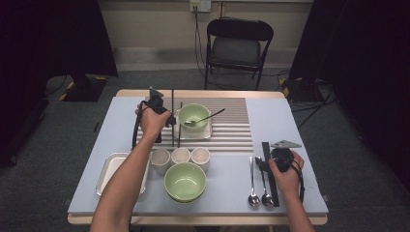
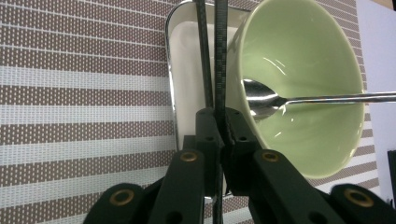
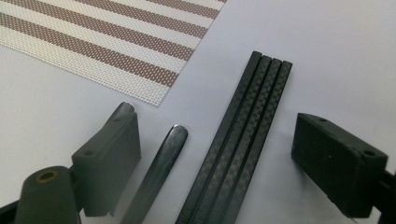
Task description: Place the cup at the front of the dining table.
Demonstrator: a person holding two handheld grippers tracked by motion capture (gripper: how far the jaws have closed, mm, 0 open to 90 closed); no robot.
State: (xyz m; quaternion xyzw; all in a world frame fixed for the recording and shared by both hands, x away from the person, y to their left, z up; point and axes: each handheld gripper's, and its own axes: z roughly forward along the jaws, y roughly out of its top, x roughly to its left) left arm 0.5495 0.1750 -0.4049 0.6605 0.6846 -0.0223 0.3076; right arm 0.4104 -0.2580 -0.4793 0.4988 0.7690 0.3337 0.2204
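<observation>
Far left on the pale blue table sits a shallow white rectangular tray, then three plain white cups in a row with a glossy pale green bowl stacked just in front of them. Up on the ribbed brown-and-cream striped mat, the left gripper has its jaws pressed together on thin black chopsticks, pinching them right beside a second green bowl. That one sits on a small white square dish and has a shiny metal spoon resting inside, handle poking out over the rim. Further right, two steel spoons lie side by side next to a flat bundle of woven carbon-look black chopsticks. The right gripper has its jaws spread wide, straddling that bundle and one spoon handle, with neither pad touching them.
</observation>
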